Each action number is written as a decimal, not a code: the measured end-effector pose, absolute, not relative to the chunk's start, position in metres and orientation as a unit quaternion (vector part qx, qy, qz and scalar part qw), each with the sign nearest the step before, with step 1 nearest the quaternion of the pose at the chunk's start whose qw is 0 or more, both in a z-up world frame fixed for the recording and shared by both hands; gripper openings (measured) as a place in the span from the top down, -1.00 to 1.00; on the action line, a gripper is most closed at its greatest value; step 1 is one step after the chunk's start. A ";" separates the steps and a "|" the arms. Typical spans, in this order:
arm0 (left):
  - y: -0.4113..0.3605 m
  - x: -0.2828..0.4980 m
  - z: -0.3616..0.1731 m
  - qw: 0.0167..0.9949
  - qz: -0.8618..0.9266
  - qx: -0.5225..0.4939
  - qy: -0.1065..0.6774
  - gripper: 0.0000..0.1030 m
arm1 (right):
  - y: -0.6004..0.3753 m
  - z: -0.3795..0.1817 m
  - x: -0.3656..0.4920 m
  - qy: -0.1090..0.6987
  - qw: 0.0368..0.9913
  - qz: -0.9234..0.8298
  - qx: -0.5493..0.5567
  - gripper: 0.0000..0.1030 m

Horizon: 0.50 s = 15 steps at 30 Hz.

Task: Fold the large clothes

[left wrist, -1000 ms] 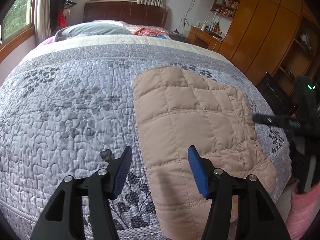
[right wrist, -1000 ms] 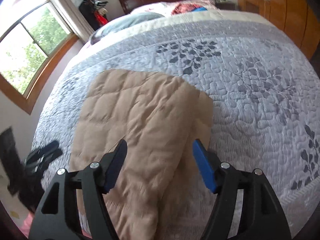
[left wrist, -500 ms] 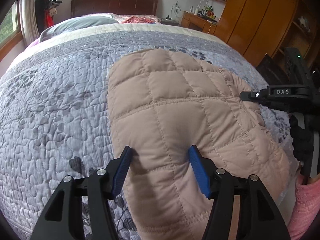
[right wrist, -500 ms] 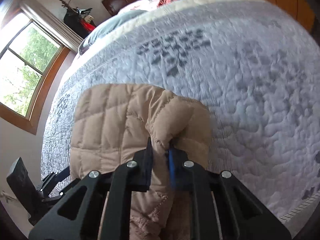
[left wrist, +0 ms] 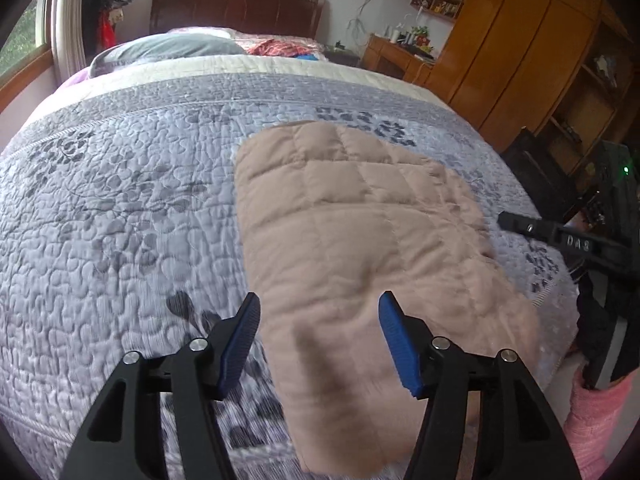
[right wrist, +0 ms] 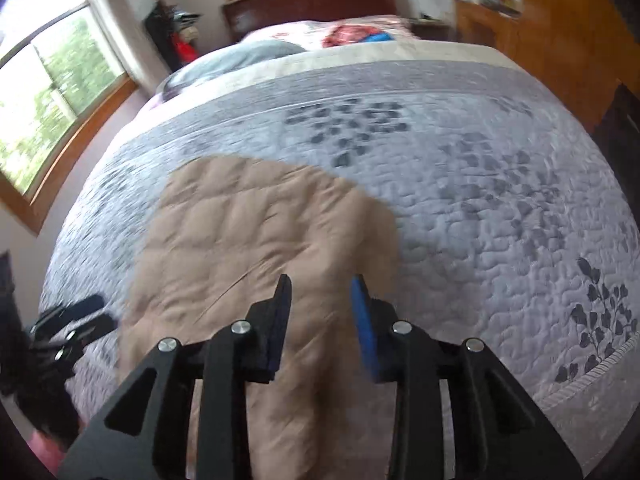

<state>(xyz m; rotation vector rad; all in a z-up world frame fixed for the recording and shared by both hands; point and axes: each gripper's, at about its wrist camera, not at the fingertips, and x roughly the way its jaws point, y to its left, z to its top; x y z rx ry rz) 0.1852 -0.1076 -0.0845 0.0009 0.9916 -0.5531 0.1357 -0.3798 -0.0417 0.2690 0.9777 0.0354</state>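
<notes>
A: So the tan quilted garment [left wrist: 360, 240] lies folded into a long pad on the bed [left wrist: 120, 200], near the foot edge, lengthwise toward the headboard [left wrist: 236, 8]?

B: Yes, and both tongs hang above its near end. The left tongs [left wrist: 320, 332] stand apart with nothing between the pads; they hover at the garment's left edge.

A: And the right tongs [right wrist: 322, 312]?

B: Their jaws are opening, and no cloth is pinched between them. They hang over the garment's right side, where a second layer overlaps.

A: Why would they be placed like that?

B: Probably each pair lines up with one near corner, so the end can be lifted evenly for another fold toward the headboard.
</notes>
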 end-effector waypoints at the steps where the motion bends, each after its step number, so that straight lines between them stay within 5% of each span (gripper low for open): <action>1: -0.108 0.179 -0.083 0.841 -0.269 -0.003 0.469 -0.11 | -0.369 -0.039 0.126 0.470 0.873 0.038 0.125 0.44; 15: -0.132 0.157 -0.122 0.820 -0.294 0.034 0.491 -0.06 | -0.341 -0.100 0.085 0.514 0.850 0.061 0.099 0.61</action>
